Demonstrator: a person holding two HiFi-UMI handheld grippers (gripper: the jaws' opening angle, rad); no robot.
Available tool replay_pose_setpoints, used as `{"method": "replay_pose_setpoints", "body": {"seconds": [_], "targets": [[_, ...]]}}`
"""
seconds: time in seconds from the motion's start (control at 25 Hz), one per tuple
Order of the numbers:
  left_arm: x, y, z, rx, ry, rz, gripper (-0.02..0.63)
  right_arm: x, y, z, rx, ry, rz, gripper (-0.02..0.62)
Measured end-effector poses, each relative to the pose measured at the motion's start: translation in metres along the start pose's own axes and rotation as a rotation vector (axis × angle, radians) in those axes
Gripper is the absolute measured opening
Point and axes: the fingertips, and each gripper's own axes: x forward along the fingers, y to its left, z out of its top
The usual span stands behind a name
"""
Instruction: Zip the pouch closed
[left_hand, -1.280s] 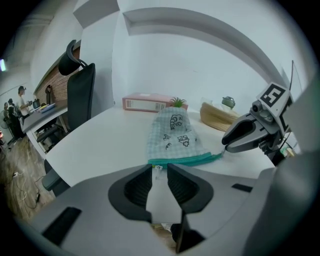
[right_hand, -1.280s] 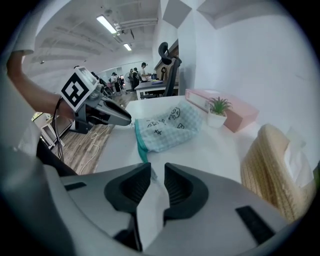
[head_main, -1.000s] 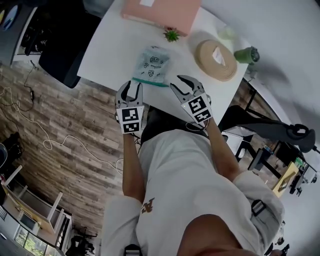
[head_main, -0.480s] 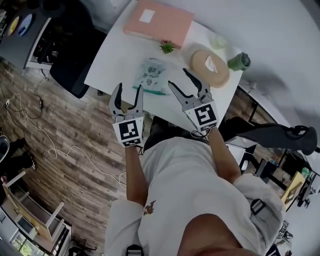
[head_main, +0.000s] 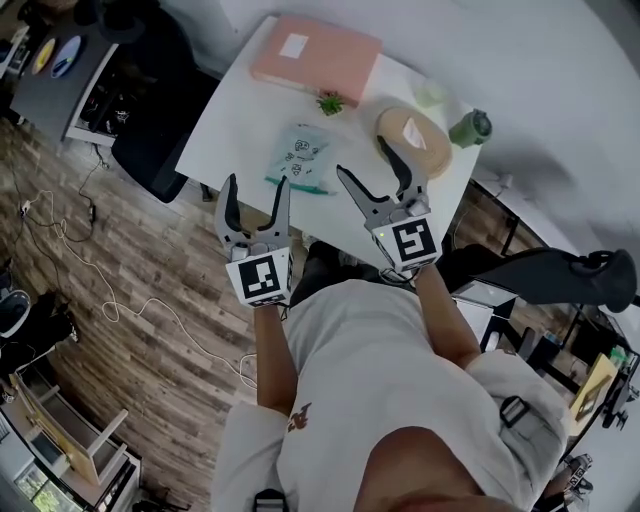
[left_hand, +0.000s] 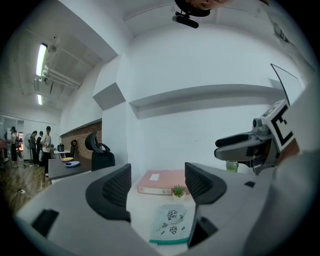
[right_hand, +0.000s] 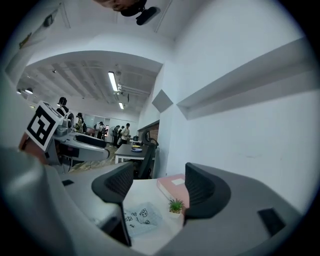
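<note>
White tabletop (head_main: 232, 120) set against a white wall, wood-plank floor (head_main: 150, 250) below it with a white cable (head_main: 120, 310) trailing across. The pouch (head_main: 301, 154) lies flat near the tabletop's front edge: pale and see-through, small dark cartoon prints, green zip strip along the side nearest the person; cannot tell if the zip is shut. Behind it stands a small potted plant (head_main: 330, 102), and behind that a pink box file (head_main: 315, 58) lies flat. To the right are a round beige disc-like item (head_main: 413, 140) and a green bottle (head_main: 470, 128), well apart from the pouch. A black office chair (head_main: 160, 110) stands at the tabletop's left end, with a dark desk (head_main: 55, 70) beyond it. The left gripper (head_main: 257, 190) and right gripper (head_main: 362, 157) are held up in the air in front of the person, clear of the pouch and touching nothing. Both sets of fingers are spreading apart with nothing between them; the pouch only shows through the gaps, lower down on the tabletop. Far room, seen in the left gripper view: ceiling strip light (left_hand: 41, 59), brick wall band (left_hand: 80, 131), people (left_hand: 45, 142) standing at the back.
</note>
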Motion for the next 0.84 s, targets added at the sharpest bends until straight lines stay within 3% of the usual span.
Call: {"method": "replay_pose_setpoints", "body": {"seconds": [0.84], "targets": [[-0.036,-0.027,0.044,0.067,-0.074,0.039,0.322,-0.045,0.0,0.045,-0.024,-0.15,-0.005,0.313]]}}
